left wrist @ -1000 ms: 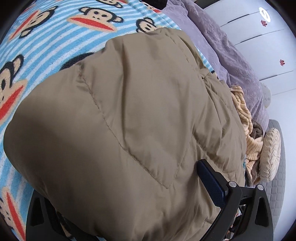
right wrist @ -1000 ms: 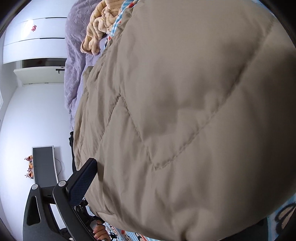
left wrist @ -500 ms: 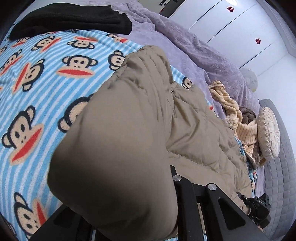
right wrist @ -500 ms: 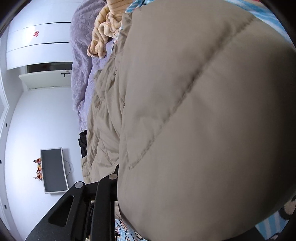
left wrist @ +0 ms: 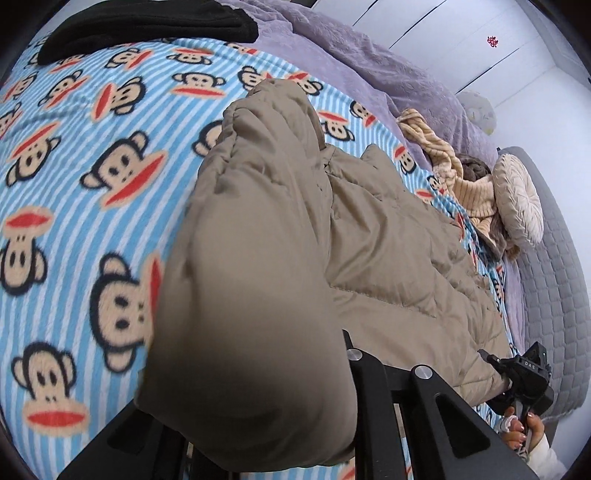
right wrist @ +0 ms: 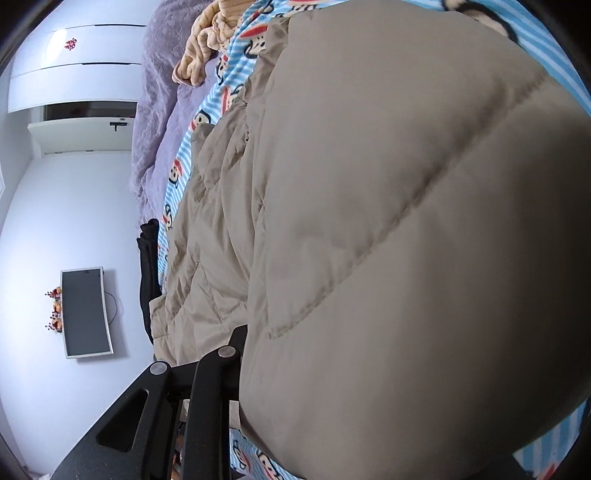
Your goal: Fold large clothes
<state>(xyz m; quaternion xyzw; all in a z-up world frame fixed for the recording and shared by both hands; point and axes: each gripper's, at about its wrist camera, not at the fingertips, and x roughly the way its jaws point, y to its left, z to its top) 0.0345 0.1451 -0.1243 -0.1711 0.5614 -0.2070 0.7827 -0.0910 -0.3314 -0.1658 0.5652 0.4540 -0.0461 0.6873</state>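
Note:
A tan padded jacket [left wrist: 388, 236] lies along the bed on a blue striped monkey-print blanket [left wrist: 74, 177]. My left gripper [left wrist: 258, 387] is shut on a thick bunched fold of the jacket, which bulges over the fingers and hides their tips. In the left wrist view the right gripper [left wrist: 524, 373] shows at the jacket's other end, held by a hand [left wrist: 517, 432]. From its own view, the right gripper [right wrist: 314, 369] is also shut on a fat fold of the jacket [right wrist: 406, 221]; only one finger [right wrist: 232, 343] shows.
A black garment [left wrist: 147, 26] lies at the blanket's far end. A purple cover [left wrist: 388, 74] runs along the far side, with a beige knitted throw [left wrist: 461, 177] and a round cushion [left wrist: 517, 199]. A grey quilted headboard [left wrist: 546, 277] is behind. A monitor [right wrist: 85, 310] is on the wall.
Both grippers went from open around the jacket's edge to shut on it. They have since drawn back with the fabric, so more blanket shows and the jacket bunches into a ridge.

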